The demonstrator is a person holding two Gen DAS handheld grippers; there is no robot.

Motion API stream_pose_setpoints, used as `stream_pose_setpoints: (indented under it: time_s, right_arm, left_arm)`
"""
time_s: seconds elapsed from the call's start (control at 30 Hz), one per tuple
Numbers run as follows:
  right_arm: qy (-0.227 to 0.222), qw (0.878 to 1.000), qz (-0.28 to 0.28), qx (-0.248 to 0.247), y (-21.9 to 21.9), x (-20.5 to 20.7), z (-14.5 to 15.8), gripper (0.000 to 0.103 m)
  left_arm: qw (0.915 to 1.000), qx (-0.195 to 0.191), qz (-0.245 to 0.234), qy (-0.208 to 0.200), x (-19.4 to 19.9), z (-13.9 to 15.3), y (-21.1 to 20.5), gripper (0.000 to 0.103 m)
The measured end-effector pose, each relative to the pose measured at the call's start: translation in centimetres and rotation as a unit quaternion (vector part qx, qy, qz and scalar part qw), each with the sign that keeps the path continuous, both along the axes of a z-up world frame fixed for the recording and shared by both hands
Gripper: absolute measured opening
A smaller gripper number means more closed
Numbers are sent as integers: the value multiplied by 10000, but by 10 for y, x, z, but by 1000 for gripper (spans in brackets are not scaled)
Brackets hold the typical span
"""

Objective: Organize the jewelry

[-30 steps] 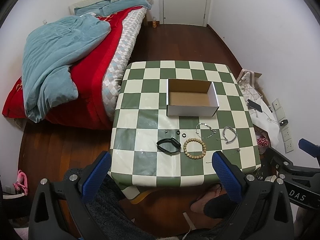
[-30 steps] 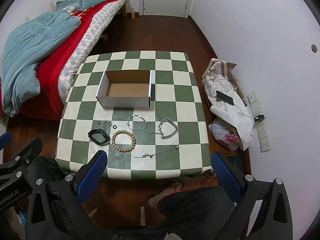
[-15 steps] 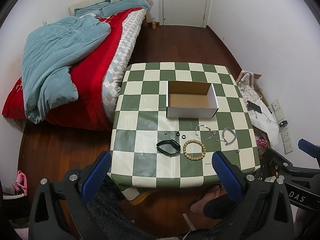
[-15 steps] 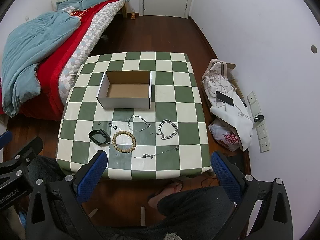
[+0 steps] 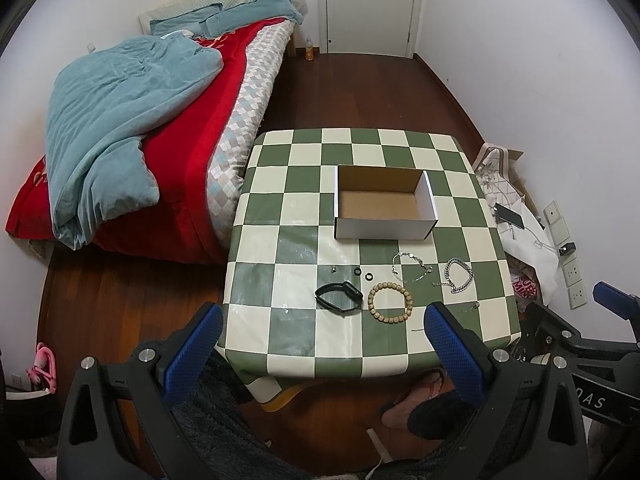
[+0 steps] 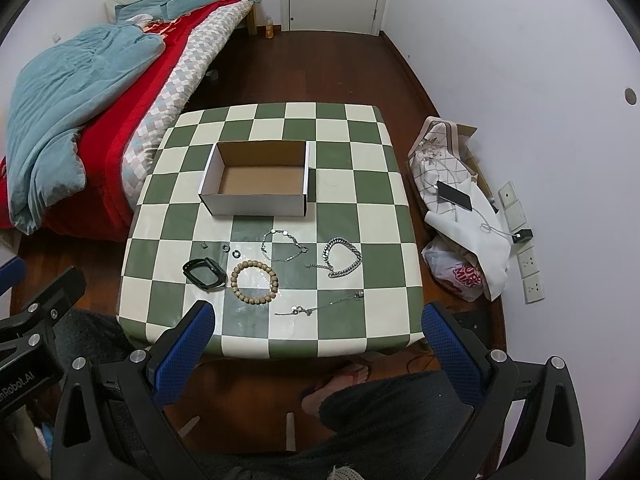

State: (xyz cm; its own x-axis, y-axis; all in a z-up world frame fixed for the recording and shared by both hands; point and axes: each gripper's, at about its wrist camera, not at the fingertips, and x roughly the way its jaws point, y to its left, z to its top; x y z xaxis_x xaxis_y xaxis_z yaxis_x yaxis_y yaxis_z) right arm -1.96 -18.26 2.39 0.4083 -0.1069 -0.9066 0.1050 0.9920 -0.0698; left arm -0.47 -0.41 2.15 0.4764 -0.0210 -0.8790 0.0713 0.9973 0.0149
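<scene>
The left gripper (image 5: 322, 334), black-framed with blue textured pads, stands with its fingers wide apart and nothing between them, held above the near edge of the green-and-cream checkered table (image 5: 288, 248) at the bottom of its frame. The right gripper (image 6: 318, 334) is likewise spread apart and holds nothing, low in its own frame.

Just beyond the left gripper, in the centre of the frame, lie a black band-shaped wristband (image 5: 339, 297) and, beside it to the right, a round bracelet of tan wooden beads (image 5: 389, 303). Above these sit two small dark rings (image 5: 362, 273). Further right are a thin silver chain with flat discs (image 5: 411, 266) and a thick silver link bracelet (image 5: 459, 275), apart from each other. In the right wrist view a fine silver chain with small charms (image 6: 320, 306) stretches across the near squares.

Higher up, mid-frame, stands an open white cardboard box with a brown interior (image 5: 383, 229), with no jewelry visible inside.

In the upper left is a bed with a red cover and a teal blanket (image 5: 120, 128).
</scene>
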Motion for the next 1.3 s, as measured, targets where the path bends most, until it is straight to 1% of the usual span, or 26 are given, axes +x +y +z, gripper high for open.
stream_pose_setpoints:
  time_s: [0.27,0.4,0.97,1.07,1.13,1.2,1.3]
  right_arm:
    - [-16,10000,1,-5,-1,-1,3,103]
    - [-15,10000,9,-5,1,1,-2,103]
    - [-30,10000,-4,10,2,1,-3,103]
    - [-32,10000,-2,3,0,0,-4,103]
    - [-44,10000,-34,6,-1,1,-5,103]
    - [-77,9999,-121,37,-3,4,-8,103]
    - [-67,9992,-393,25,-18,14,-22,103]
  left_arm:
    - [10000,-13,-5,-41,-1,3,2,103]
    - [10000,-23,-19,-67,-5,3,8,103]
    - [10000,-19,-10,-77,-5,4,7,103]
    - [9999,71,35,-151,-4,3,7,103]
    - [9995,216,122,-212,3,-5,7,103]
    - [9986,398,265,-241,14,-19,6,103]
    - [9976,567,374,-111,30,-47,2,103]
